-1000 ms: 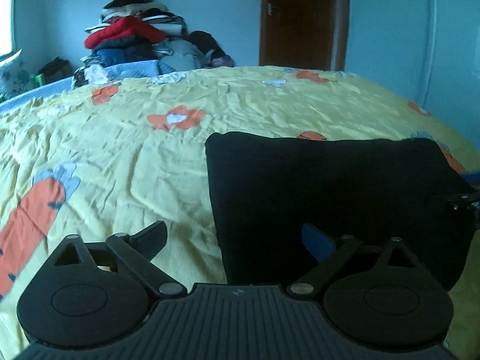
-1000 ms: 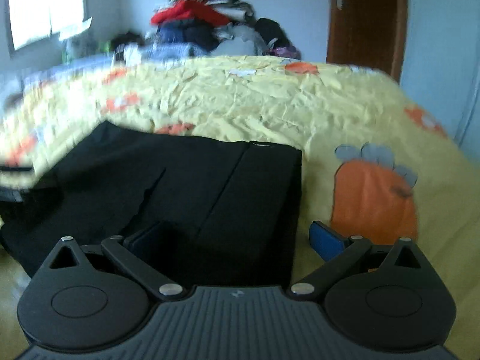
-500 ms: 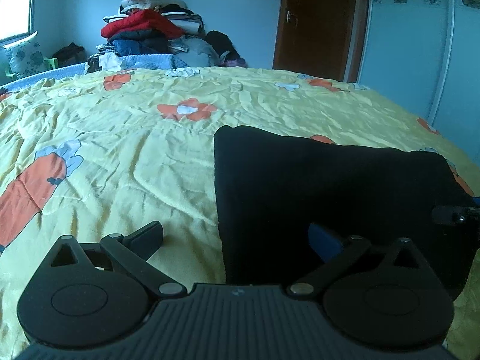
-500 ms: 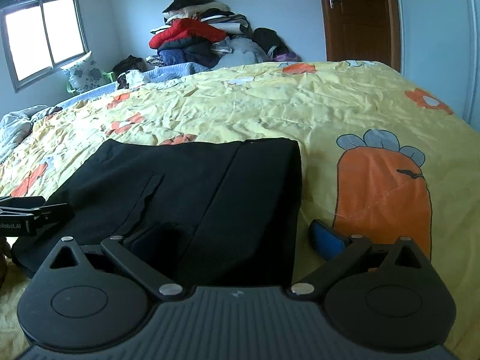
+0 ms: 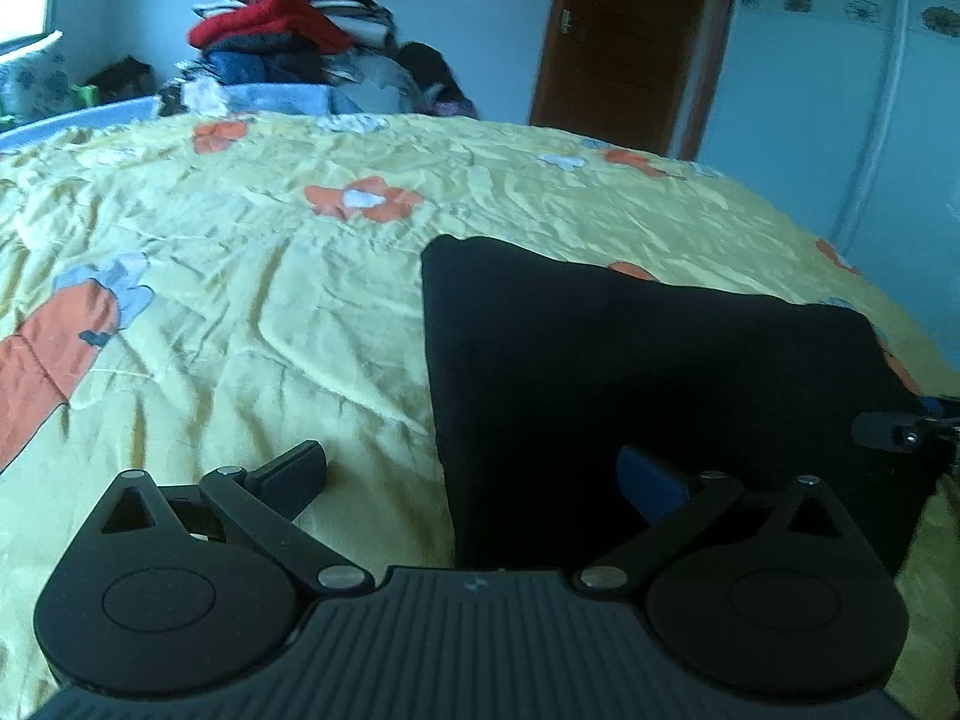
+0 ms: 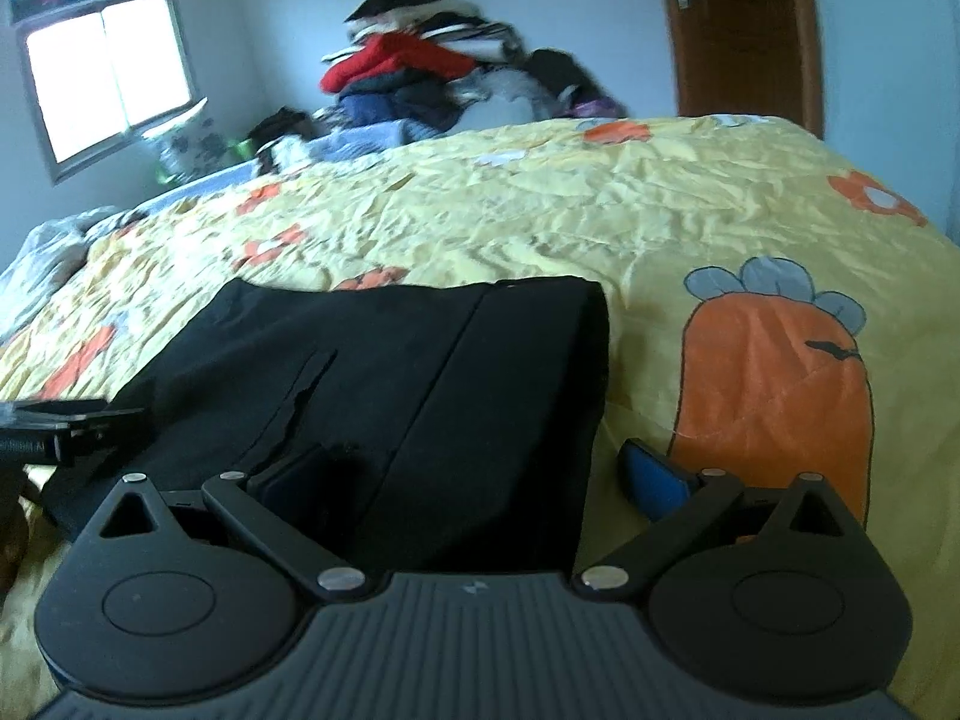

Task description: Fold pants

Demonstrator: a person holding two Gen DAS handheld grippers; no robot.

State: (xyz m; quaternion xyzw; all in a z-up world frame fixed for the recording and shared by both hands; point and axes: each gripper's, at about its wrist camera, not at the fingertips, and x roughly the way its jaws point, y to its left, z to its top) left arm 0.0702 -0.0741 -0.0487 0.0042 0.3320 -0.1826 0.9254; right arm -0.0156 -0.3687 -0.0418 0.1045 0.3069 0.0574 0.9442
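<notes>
Bedspread [image 5: 240, 312] — folded pants [image 5: 630, 372], grippers wide.

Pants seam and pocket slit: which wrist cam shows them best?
Right wrist. There the folded black pants show a lengthwise seam and a pocket slit. The left wrist view shows the pants only as a flat, featureless black shape.

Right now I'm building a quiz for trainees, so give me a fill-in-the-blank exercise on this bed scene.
1. The folded pants are ____ in colour.
2. They lie on a bedspread whose ground colour is ____.
3. Both the left gripper and the right gripper have their jaws ____.
4. The red garment sits in a clothes pile left of the ____.

Missing words: black; yellow; open; door
</notes>
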